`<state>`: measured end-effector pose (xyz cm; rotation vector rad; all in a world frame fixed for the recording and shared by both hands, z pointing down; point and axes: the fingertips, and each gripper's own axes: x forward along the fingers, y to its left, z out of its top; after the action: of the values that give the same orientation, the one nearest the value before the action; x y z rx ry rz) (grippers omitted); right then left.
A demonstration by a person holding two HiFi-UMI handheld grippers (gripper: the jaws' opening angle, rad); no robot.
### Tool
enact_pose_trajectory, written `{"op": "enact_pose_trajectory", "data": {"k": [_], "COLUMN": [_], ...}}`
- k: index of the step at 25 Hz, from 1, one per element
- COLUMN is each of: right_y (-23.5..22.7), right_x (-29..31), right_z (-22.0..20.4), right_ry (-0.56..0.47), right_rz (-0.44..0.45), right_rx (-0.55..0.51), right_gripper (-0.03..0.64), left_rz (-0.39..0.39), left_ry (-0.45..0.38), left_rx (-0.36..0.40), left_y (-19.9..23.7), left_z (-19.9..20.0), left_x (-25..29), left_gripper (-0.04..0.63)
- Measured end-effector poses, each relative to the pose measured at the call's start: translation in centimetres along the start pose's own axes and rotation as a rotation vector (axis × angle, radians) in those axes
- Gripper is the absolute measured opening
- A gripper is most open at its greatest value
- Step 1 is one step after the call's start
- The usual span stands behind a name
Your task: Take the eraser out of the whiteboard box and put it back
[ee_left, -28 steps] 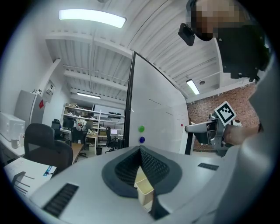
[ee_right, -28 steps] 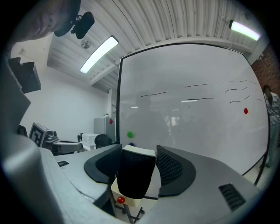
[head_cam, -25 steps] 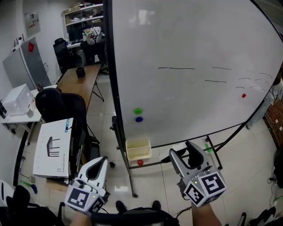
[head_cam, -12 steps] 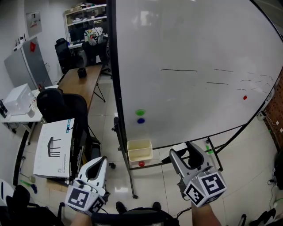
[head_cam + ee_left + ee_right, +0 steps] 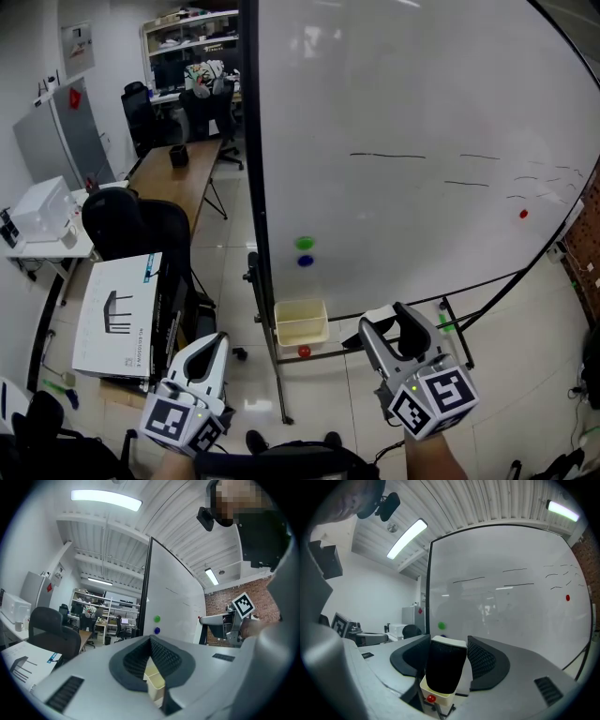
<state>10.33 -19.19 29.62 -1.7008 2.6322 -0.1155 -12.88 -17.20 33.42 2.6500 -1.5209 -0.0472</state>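
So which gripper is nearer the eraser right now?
Right. The right gripper has the black eraser clamped between its jaws. The left gripper is apart from it, off to the left, with its jaws together and nothing between them.

It was an office: a rolling whiteboard [image 5: 422, 141] filled the right, while a long desk [image 5: 173, 180], black office chairs [image 5: 127, 223] and stocked shelves [image 5: 192, 36] occupied the upper left.

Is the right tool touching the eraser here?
Touching. The right gripper view shows the black eraser gripped between the right tool's jaws, in the air with nothing else supporting it.
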Motion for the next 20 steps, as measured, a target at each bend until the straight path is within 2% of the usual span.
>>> {"op": "enact_pose_trajectory", "data": {"k": [12,20], "right_y": [0.8,3.3], "right_x": [1.6,5.7], "right_z": [-0.7,-4.6], "right_ry": [0.011,0.068], "right_rz": [0.016,0.072], "right_rx": [0.004,0.001], "right_gripper": [0.276,0.275], "left_rz": [0.032,0.063], "left_ry": [0.009,0.045], "left_rx": [0.0,-0.011], "left_y": [1.3,2.4], "left_z": [-0.5,-2.5], "left_x": [-0.4,-0.7], "left_gripper": [0.021,0.021]}}
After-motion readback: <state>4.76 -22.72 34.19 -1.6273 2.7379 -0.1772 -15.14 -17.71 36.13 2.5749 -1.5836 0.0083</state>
